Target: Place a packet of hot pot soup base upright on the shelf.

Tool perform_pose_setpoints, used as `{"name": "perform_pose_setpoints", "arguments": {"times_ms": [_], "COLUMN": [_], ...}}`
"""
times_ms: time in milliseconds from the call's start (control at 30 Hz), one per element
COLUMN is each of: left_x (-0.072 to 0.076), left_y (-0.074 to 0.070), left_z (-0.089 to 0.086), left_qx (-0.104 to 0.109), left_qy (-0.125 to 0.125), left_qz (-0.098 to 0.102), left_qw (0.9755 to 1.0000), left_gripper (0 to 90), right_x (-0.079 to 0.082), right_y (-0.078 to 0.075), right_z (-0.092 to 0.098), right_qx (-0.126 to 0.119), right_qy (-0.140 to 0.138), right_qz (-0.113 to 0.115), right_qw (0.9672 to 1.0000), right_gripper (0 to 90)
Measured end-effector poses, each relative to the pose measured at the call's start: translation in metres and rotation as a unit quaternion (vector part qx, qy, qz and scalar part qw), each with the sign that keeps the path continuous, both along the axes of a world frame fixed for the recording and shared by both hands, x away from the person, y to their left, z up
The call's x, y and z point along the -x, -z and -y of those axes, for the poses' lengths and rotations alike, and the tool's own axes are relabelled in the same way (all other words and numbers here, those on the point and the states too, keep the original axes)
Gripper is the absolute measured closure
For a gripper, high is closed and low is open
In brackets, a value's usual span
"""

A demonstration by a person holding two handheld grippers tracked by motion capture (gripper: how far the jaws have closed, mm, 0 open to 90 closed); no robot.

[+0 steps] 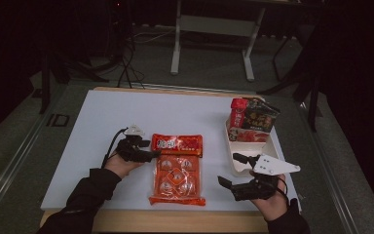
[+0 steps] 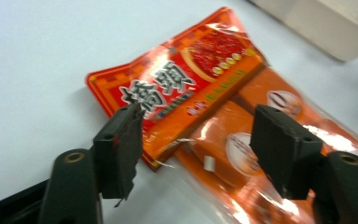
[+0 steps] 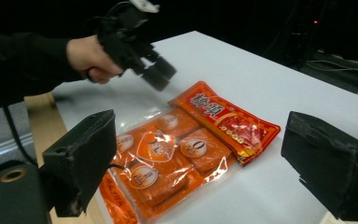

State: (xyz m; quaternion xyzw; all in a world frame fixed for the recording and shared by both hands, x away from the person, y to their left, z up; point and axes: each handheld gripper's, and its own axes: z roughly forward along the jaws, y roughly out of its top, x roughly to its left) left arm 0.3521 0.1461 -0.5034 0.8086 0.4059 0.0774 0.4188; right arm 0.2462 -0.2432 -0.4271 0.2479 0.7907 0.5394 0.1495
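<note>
Orange snack packet (image 1: 177, 171): lies flat on the white table (image 1: 102, 126), near centre, between the two grippers. It is a clear-fronted film pack with a red printed header at its far end and four individually wrapped orange blocks visible inside. Judged light, soft in the film and slippery on its glossy face; the contents would likely shift if lifted by one end. The flat sealed margins and the header strip appear the soundest places to pinch, the header being nearest the left tool.

Left gripper (image 1: 152, 155): held at the packet's far left corner, just beside the header. In the left gripper view its jaws stand apart, straddling the header edge, clamped on nothing.

Right gripper (image 1: 233, 170): held at the near right, apart from the packet, jaws wide apart and empty.

Containers: a pale tray (image 1: 234, 165) sits at the right side of the table. Its far end holds a red packet (image 1: 237, 114) and a dark printed packet (image 1: 259, 117), standing or leaning together; the near end appears unoccupied, partly hidden by the right gripper.
</note>
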Motion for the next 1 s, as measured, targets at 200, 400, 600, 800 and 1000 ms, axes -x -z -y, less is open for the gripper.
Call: {"name": "perform_pose_setpoints", "arguments": {"times_ms": [200,400,600,800,1000], "left_x": [-0.02,-0.036,-0.046,-0.054,-0.055], "left_y": [0.009,0.021,0.032,0.04,0.04], "left_z": [-0.004,-0.004,-0.003,-0.005,-0.001], "left_qx": [-0.007,-0.01,-0.019,-0.022,0.002], "left_qy": [-0.033,-0.049,-0.054,-0.043,-0.015], "left_qz": [0.005,-0.011,-0.027,-0.047,-0.064], "left_qw": [0.9994,0.9987,0.998,0.9977,0.9978], "left_gripper": [34.0,34.5,39.5,47.4,55.3], "right_x": [0.0,0.0,0.002,0.0,-0.001], "right_y": [0.001,0.001,0.003,0.004,0.005], "right_z": [-0.001,-0.001,-0.004,-0.004,-0.006], "right_qx": [0.004,0.004,0.015,0.012,0.016], "right_qy": [-0.005,-0.005,-0.014,-0.014,-0.017], "right_qz": [0.001,0.003,0.008,0.002,-0.001], "right_qw": [1.0,1.0,0.9998,0.9998,0.9997], "right_gripper": [10.3,10.3,10.3,10.3,10.3]}}
